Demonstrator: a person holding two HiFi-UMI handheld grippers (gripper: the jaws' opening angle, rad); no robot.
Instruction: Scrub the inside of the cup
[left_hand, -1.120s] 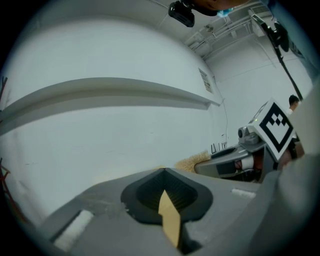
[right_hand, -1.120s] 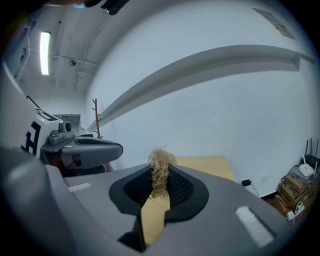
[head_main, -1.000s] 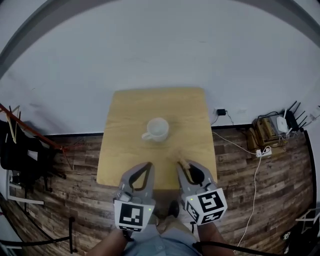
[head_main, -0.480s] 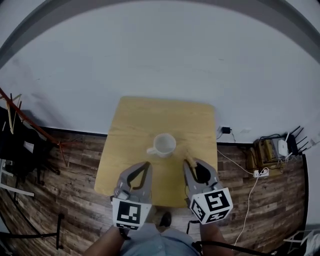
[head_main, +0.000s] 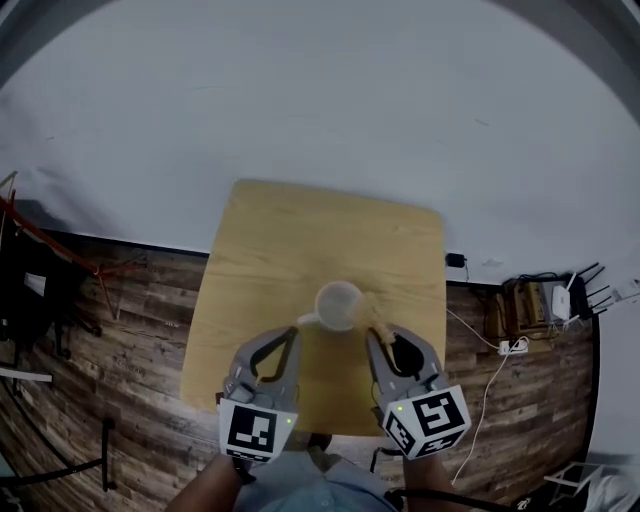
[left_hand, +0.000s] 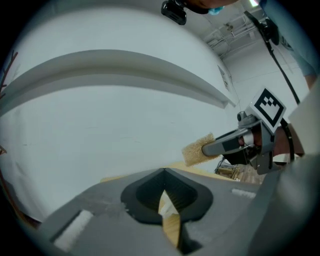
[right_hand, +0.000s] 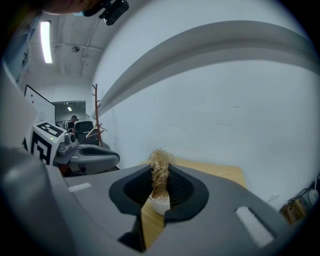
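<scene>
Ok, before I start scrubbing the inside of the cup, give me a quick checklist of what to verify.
1. Scrubber gripped by the right gripper: ok, the jaws are closed on it.
2. Cup upright on the table, mouth up: ok.
3. Left gripper steadying the cup: not ok, its jaws are shut, empty and short of the cup.
4. Scrubber inside the cup: not ok, it is outside, beside the rim.
5. Cup's inside free of contents: cannot tell.

Jaws of left hand-held gripper (left_hand: 164, 173) together; right hand-held gripper (left_hand: 207, 148) clamps tan scrubber (left_hand: 195, 150) above wooden table (left_hand: 192, 169).
</scene>
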